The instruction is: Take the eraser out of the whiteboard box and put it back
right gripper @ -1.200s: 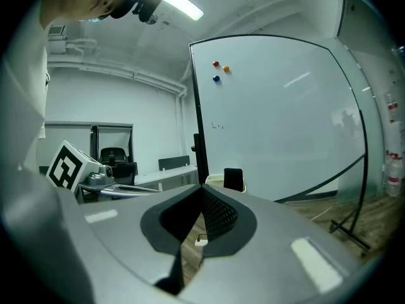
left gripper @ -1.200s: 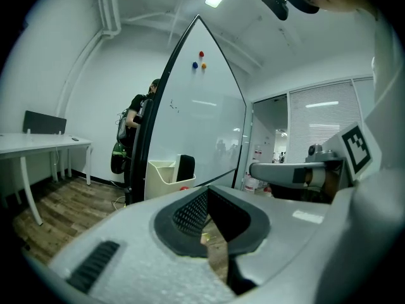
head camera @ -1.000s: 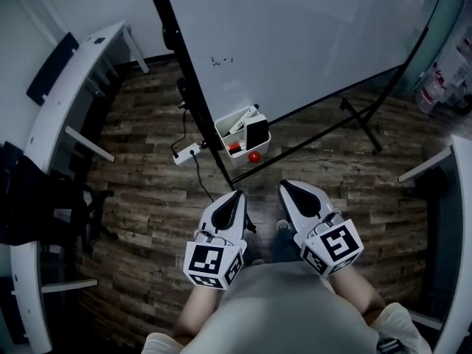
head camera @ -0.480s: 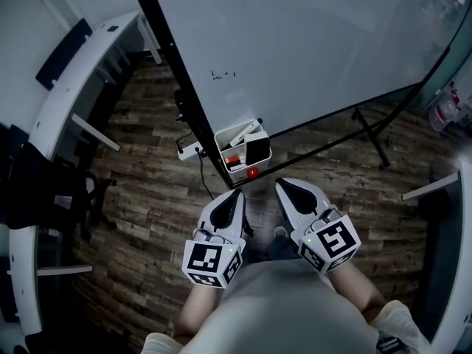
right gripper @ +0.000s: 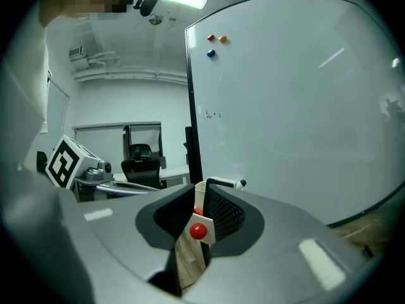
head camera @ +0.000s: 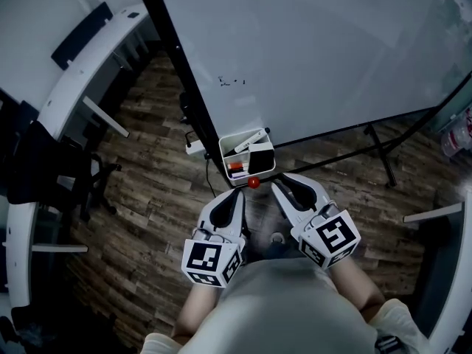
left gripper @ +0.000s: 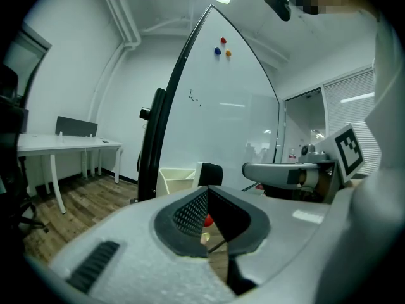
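Nearest, the left claw (head camera: 235, 195) has its jaws together at the tips with nothing in them. It seems to have no part in this step and is best kept off to the left of the box. Beside it the right claw (head camera: 279, 187) is opening, with nothing between its pads; the box shows through the gap, just ahead.

The step in hand looks like the reach for the eraser. To do it well, I would spread the jaws wider than the eraser is thick before going in. I would come down over the rim instead of pushing at the front wall, and take the eraser across its narrow faces so the markers are not dragged along.

The white box (head camera: 222, 150) sits at the lower edge of the whiteboard (head camera: 332, 50), with a red ball (head camera: 253, 183) at its front. Inside, the black eraser (head camera: 260, 155) stands at the right. A white marker (head camera: 247, 141) leans across the back, and a red-tipped one (head camera: 236, 167) lies low at the front left.
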Available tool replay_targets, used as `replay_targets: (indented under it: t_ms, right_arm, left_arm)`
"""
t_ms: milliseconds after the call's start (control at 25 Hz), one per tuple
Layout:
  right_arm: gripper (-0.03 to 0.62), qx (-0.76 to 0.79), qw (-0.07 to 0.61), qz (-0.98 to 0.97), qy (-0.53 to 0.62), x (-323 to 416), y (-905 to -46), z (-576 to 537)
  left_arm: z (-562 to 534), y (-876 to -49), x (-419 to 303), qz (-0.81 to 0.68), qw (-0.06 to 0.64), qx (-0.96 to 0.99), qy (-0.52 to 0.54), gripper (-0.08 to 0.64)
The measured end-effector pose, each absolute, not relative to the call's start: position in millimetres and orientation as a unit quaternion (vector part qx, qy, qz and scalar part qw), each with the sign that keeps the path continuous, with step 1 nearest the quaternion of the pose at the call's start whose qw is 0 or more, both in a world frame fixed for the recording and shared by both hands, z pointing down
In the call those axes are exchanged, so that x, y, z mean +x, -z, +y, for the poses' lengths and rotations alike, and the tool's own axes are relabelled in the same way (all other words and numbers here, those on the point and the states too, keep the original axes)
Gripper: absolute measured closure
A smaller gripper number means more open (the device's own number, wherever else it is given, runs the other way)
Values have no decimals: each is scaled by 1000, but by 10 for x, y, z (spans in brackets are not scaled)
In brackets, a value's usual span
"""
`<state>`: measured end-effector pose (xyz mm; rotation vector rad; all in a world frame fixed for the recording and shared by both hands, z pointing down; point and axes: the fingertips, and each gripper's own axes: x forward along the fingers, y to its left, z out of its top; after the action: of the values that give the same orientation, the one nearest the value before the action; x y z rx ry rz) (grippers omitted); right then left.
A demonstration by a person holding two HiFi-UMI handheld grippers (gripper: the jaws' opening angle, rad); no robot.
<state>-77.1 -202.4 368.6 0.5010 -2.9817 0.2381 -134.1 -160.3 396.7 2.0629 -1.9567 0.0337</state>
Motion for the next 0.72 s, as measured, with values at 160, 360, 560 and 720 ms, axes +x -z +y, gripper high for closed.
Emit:
replay_targets:
  t_ms: [160, 360, 560, 720]
  right_arm:
    - [482, 145, 55, -985, -76, -834, -3690, -2147]
    - [444, 123, 57, -988, -75, -904, -3713, -2284]
    - [412, 102, 57, -990, -78, -986, -3756, -2380]
    - [366, 90, 58, -991, -76, -1046, -3783, -2445]
  left_arm:
    - [-1655, -3968, -1390, -697, 152, 700, -8, 558]
    - [-1718, -3989, -1461, -718, 152, 679, -6, 558]
    - [-1765, -4012, -1520, -736, 152, 660, -4, 558]
    - [-1786, -4011, -1564, -750, 150, 644, 1, 558]
